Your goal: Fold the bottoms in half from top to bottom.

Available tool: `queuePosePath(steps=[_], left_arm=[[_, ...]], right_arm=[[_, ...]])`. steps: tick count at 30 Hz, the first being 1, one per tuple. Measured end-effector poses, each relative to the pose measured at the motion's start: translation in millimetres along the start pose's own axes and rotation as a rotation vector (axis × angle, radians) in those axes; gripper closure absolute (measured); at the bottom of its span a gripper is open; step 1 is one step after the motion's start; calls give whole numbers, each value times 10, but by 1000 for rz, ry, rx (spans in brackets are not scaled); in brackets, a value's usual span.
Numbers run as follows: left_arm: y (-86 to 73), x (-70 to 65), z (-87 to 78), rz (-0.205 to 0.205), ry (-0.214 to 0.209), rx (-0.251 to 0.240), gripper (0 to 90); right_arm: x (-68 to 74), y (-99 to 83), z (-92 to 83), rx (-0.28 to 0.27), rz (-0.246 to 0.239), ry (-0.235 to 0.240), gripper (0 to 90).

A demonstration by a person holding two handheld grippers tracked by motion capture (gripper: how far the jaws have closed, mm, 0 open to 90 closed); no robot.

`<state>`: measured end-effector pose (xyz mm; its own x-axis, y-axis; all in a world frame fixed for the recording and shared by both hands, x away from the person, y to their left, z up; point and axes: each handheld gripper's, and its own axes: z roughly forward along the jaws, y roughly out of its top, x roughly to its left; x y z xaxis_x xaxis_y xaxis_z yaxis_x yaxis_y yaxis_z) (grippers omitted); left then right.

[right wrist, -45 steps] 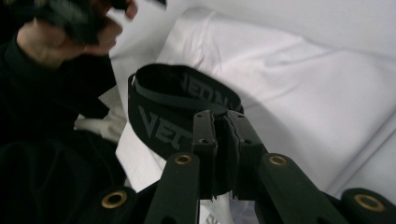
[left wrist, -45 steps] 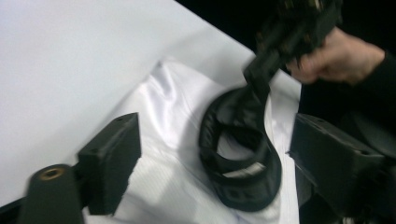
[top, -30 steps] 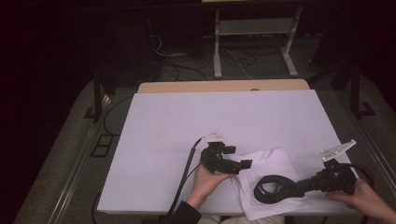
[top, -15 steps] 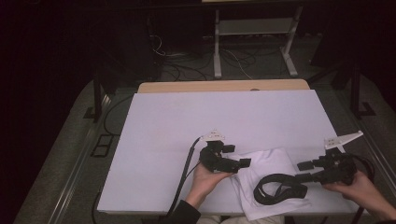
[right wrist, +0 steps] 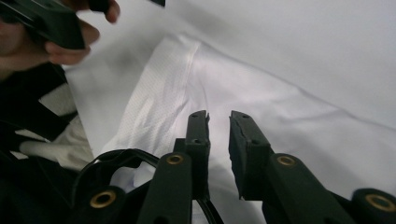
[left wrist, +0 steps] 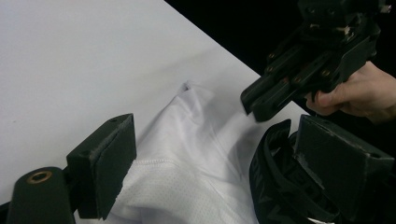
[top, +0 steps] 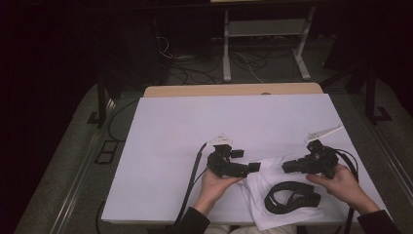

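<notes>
A white garment (top: 272,195) lies at the table's (top: 195,131) near edge, a black strap (top: 291,197) coiled on it (no container holds either). The left gripper (left wrist: 210,168) gapes wide over the cloth; the right gripper (right wrist: 218,135), jaws narrowly parted, hovers empty.

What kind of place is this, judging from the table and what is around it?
Probably a lab or recording room, not a home. A plain white table stands in a dark room, cables trail over the floor behind it, and a white metal stand is at the back. A person works with handheld tongs over a white garment.
</notes>
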<state>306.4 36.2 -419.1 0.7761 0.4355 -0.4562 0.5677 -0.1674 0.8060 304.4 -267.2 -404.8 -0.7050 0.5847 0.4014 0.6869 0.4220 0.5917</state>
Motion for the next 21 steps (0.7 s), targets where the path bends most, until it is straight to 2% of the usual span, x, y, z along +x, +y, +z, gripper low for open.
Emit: queuePosePath(steps=[6, 10, 15, 21], left_arm=[[-8, -6, 28, -1, -6, 2, 122], [-12, -4, 38, -1, -6, 6, 122], [-14, -5, 43, -3, -7, 6, 123], [-24, 2, 71, -6, -5, 16, 123]], right_arm=[[45, 25, 218, 109, -6, -3, 796], [42, -26, 273, 157, 4, 20, 806], [75, -108, 172, 133, 0, 87, 807], [108, -295, -14, 95, -6, 151, 795]])
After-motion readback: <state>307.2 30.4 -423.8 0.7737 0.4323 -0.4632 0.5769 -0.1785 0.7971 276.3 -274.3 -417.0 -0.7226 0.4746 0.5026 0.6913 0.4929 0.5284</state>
